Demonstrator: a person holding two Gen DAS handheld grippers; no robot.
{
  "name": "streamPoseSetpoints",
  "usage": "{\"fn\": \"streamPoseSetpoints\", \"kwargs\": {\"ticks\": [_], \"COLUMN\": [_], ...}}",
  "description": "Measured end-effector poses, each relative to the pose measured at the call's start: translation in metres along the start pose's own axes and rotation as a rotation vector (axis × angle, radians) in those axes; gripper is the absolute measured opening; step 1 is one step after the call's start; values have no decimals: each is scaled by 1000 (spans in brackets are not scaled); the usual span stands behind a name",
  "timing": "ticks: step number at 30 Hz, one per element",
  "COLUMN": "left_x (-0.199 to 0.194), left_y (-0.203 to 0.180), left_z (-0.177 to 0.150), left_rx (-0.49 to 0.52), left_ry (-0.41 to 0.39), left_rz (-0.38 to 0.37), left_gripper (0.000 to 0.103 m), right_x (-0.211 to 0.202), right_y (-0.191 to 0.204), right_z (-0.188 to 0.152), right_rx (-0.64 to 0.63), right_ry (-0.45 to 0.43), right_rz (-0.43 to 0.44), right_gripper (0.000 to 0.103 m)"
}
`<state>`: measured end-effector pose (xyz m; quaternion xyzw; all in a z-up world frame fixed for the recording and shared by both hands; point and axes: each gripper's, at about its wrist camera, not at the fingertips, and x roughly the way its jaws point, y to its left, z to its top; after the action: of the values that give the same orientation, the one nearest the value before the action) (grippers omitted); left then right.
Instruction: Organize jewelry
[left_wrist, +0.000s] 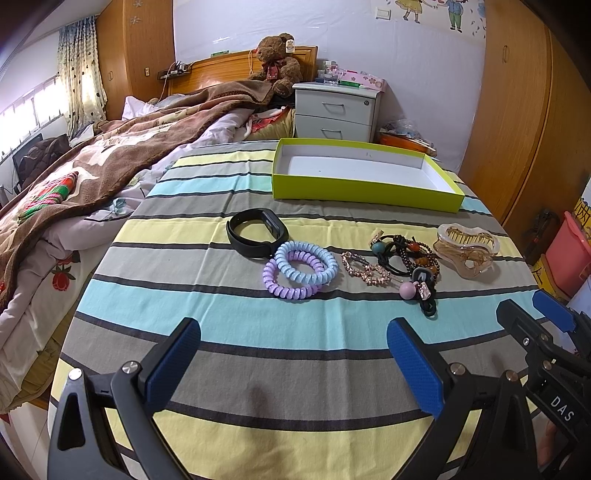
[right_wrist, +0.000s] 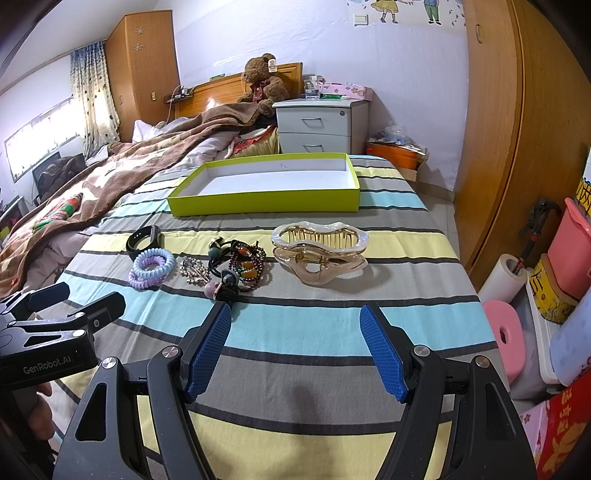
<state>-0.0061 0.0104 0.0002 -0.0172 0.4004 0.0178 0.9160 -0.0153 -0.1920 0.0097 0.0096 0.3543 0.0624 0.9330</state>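
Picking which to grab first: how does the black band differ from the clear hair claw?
The black band is an opaque closed loop at the row's left end; the hair claw is translucent amber with teeth and a spring, bulkier, at the right end. The band touches the coil hair ties; the claw lies apart. Both rest outside the green box.

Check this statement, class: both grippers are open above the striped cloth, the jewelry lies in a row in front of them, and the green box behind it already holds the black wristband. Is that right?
Not quite. The green box is empty; the black wristband lies on the striped cloth, beside the spiral hair ties. The left wrist view shows this. The left gripper and right gripper are open.
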Motion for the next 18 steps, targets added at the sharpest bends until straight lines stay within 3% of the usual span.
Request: {"fn": "streamPoseSetpoints", "kwargs": {"ticks": [18], "left_x": [0], "left_y": [10], "left_z": [0], "left_rx": [-10], "left_ry": [29], "left_rz": [-23], "left_gripper": [103], "right_x": [-2], "right_y": [-9], "right_z": [4], "right_rx": [-4], "right_ry": [-18], "right_rz": [7], "right_gripper": [72]}}
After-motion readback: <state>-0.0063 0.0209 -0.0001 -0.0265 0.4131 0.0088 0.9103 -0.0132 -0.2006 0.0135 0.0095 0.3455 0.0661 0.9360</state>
